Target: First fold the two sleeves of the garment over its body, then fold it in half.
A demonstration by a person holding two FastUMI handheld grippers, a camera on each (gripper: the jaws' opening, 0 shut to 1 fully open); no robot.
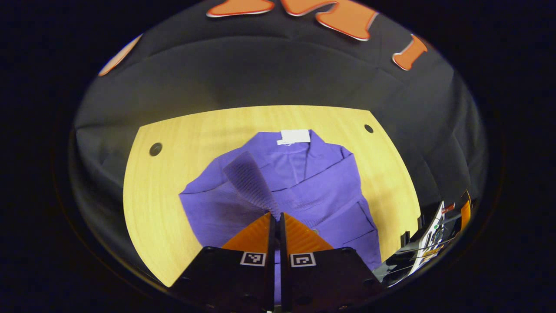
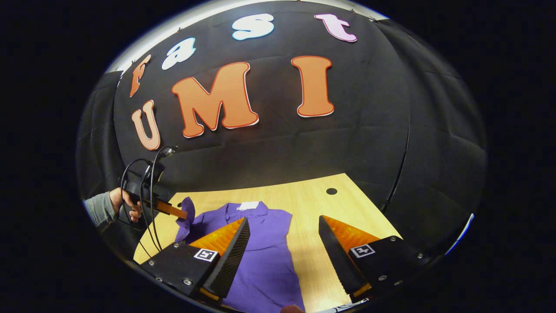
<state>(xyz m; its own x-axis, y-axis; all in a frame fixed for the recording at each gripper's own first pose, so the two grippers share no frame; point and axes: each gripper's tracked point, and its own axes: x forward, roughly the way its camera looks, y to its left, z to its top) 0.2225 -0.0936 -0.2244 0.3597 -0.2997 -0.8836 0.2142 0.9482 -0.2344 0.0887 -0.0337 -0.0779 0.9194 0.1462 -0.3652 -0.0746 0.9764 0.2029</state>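
A purple garment (image 1: 304, 187) lies flat on the wooden table (image 1: 173, 143), its collar with a white label (image 1: 294, 136) at the far end. My left gripper (image 1: 276, 216) is shut on one sleeve (image 1: 247, 178), which hangs lifted off the table and over the body. In the right gripper view that same gripper (image 2: 176, 212) is held by a hand (image 2: 126, 202) at the left, with the sleeve (image 2: 186, 217) dangling from it. My right gripper (image 2: 282, 228) is open above the garment (image 2: 260, 261), holding nothing. A folded layer (image 1: 347, 221) lies on the garment's right side.
The table has small round holes (image 1: 155, 149) (image 1: 369, 128) (image 2: 331, 191) near its far corners. Black cloth walls close the booth behind and beside the table. Cables (image 2: 150, 208) hang from the left gripper. Some equipment (image 1: 434, 234) sits off the table's right edge.
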